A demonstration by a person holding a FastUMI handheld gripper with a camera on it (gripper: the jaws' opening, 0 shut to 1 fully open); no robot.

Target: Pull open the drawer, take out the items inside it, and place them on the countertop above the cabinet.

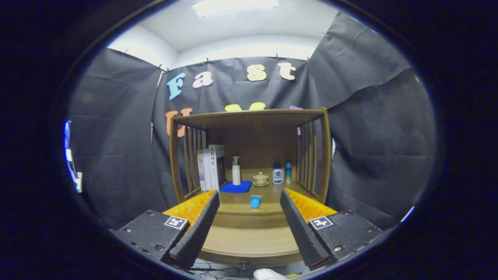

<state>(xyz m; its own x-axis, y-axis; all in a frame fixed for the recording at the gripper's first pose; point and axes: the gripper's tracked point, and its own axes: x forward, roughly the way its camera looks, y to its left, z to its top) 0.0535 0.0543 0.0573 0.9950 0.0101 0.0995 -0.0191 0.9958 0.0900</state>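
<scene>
My gripper [249,194] is open, its fingers spread wide with nothing between them, held in front of a wooden cabinet [249,241]. A small dark knob [244,265] shows under the cabinet's front edge, low between the fingers; the drawer behind it is mostly hidden and I cannot tell if it is pulled out. On the countertop [268,208], just beyond the fingertips, lies a small blue tube [255,201]. Farther back stand a white pump bottle [236,171] on a blue cloth [236,187], a small lidded cup [260,179], a white bottle [277,174] and a slim blue bottle [288,172].
A wooden shelf frame [326,155] with slatted sides and a top board encloses the countertop. Upright books [212,167] lean at its left side. Black cloth walls stand behind and to both sides. Cables and a white object [268,274] lie below the cabinet front.
</scene>
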